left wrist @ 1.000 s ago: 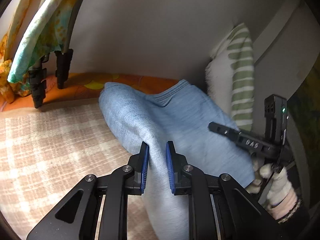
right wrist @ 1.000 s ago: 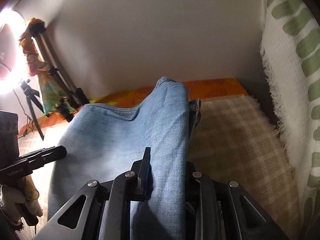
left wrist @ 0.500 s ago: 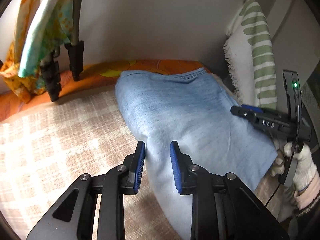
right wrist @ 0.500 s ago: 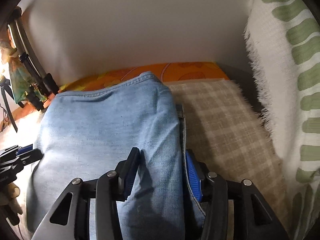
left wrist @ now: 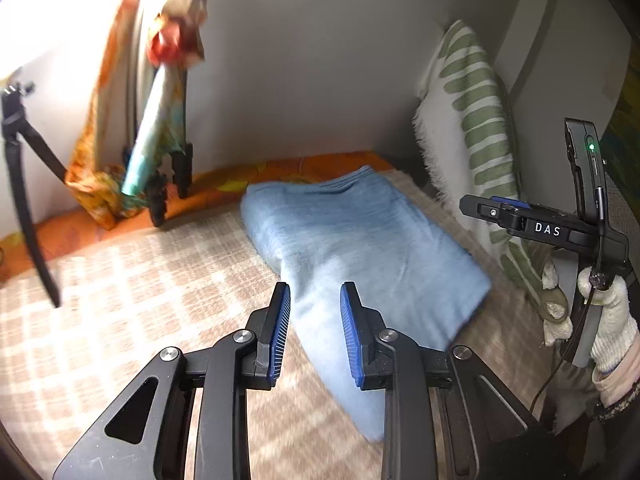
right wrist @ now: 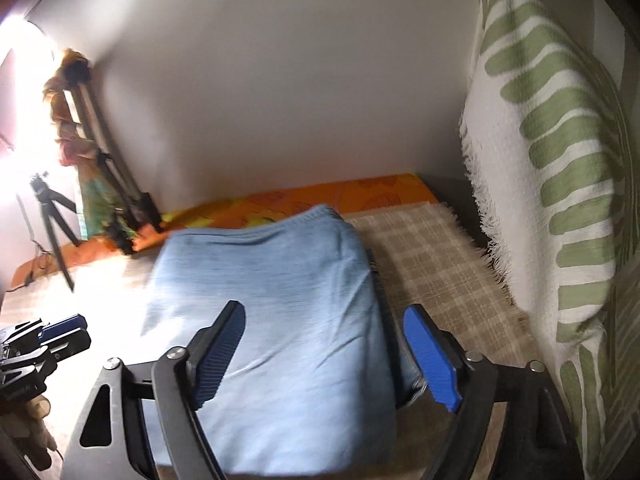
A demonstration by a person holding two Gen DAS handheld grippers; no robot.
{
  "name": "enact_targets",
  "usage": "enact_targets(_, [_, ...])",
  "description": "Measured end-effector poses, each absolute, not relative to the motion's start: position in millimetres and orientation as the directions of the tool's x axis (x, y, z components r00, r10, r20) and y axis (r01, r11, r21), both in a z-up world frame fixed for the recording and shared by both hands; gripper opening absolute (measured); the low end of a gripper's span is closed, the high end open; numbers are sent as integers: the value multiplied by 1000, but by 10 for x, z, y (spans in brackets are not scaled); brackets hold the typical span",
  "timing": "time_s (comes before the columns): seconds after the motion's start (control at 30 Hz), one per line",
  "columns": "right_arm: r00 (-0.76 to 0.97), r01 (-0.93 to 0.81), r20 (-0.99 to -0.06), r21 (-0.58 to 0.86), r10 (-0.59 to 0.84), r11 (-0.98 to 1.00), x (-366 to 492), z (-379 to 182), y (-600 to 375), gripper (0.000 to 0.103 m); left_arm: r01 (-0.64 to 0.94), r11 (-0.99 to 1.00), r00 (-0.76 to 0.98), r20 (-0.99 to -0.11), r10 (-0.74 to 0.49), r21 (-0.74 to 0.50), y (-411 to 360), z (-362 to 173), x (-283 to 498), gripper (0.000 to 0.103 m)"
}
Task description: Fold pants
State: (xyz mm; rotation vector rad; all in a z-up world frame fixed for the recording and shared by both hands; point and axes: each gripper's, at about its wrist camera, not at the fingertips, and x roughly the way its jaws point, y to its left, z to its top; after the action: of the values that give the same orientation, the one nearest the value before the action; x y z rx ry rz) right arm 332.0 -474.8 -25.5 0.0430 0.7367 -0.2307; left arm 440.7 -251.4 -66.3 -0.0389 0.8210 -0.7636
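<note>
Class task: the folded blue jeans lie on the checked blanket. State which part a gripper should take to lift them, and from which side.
Probably the near edge of the folded jeans, approached from the front, low along the checked blanket. That stacked end faces the open right gripper, whose fingers already straddle it. The green-striped pillow crowds the right side.

The folded pants (left wrist: 360, 236) are laid on the checked blanket (left wrist: 140, 292). The left gripper (left wrist: 314, 336) is held with its jaws apart at the pants' near edge. The right gripper (left wrist: 532, 224) is seen beside a striped pillow (left wrist: 468, 140).
</note>
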Motion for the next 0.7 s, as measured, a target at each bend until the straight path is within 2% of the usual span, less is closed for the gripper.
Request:
enact_targets(0.1, [742, 208, -648, -24, -173, 978, 3136, -91, -4533, 87, 605, 737, 450, -634, -629, -301, -2341, -478, 4242, 25])
enact_targets(0.17, [754, 198, -633, -33, -174, 980, 3012, 13, -4350, 87, 607, 739, 473, -614, -631, -292, -2208, -348, 4107, 36])
enact_targets(0.2, [758, 197, -628, -40, -178, 980, 2971, 44, -4278, 88, 606, 744, 491, -603, -628, -281, -2146, -281, 4030, 51])
enact_targets(0.23, [763, 194, -621, -46, -180, 980, 2916, 78, -4194, 89, 606, 748, 508, -591, -627, -272, -2067, -216, 3943, 58])
enact_targets(0.4, [790, 188, -589, -29, -169, 982, 2590, 185, -3801, 91, 636, 735, 530, -559, -637, -235, -1815, 27, 3554, 59])
enact_targets(0.53, [797, 172, -583, -34, -159, 985, 2367, 201, -3483, 95, 645, 735, 563, -520, -642, -209, -1617, 190, 3224, 74])
enact_targets(0.63, [808, 164, -569, -31, -152, 986, 2172, 210, -3224, 103, 649, 735, 577, -502, -644, -196, -1497, 247, 3035, 80])
enact_targets(0.7, [817, 150, -560, -29, -140, 988, 2066, 196, -3079, 103, 652, 735, 585, -494, -643, -184, -1428, 261, 2913, 80])
